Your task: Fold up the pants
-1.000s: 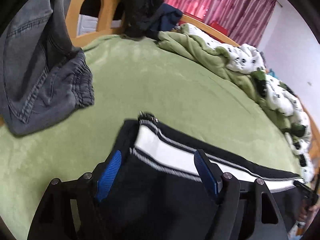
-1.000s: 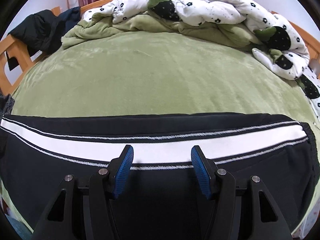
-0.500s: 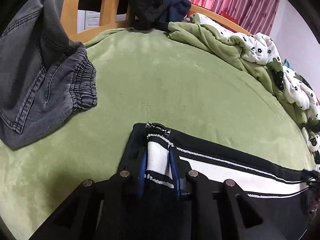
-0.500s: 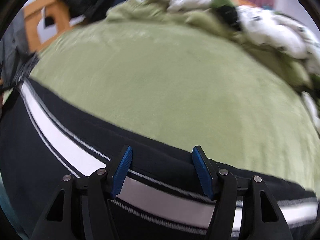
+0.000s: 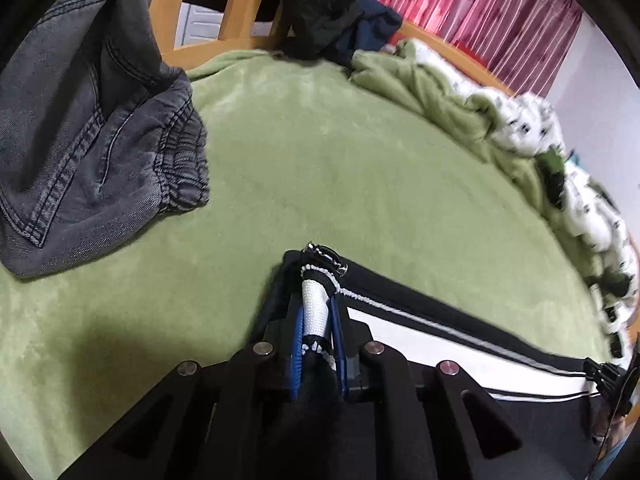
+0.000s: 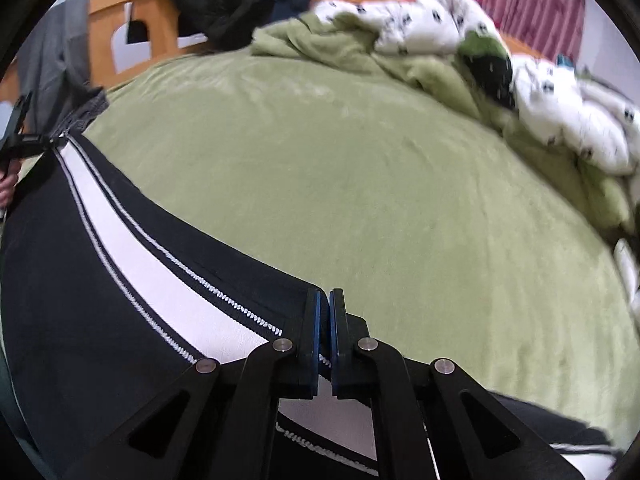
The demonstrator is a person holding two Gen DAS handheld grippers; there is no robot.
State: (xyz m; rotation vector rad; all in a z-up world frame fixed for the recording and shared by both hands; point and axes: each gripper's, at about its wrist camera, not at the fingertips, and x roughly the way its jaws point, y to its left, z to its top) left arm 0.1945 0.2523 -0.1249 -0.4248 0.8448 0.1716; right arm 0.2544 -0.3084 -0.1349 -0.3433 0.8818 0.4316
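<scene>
Green plush bed cover [image 5: 320, 168] spans a wooden-framed bed before pink curtains [image 5: 460, 4]. Your left gripper [image 5: 316, 340] and right gripper [image 6: 325, 344] each pinch the black, white-striped waistband of the pants [image 6: 132, 264] at the near edge. Only the left view shows the grey denim garment [image 5: 100, 152] fully.

Left gripper [image 5: 316, 344] clamped on bunched white-striped waistband corner of black pants [image 5: 460, 340], lying on green blanket [image 5: 320, 168]. Grey jeans [image 5: 92, 140] well left of the pants. Rumpled duvet [image 5: 532, 128] beyond them, red curtain [image 5: 480, 12] farther back.
</scene>
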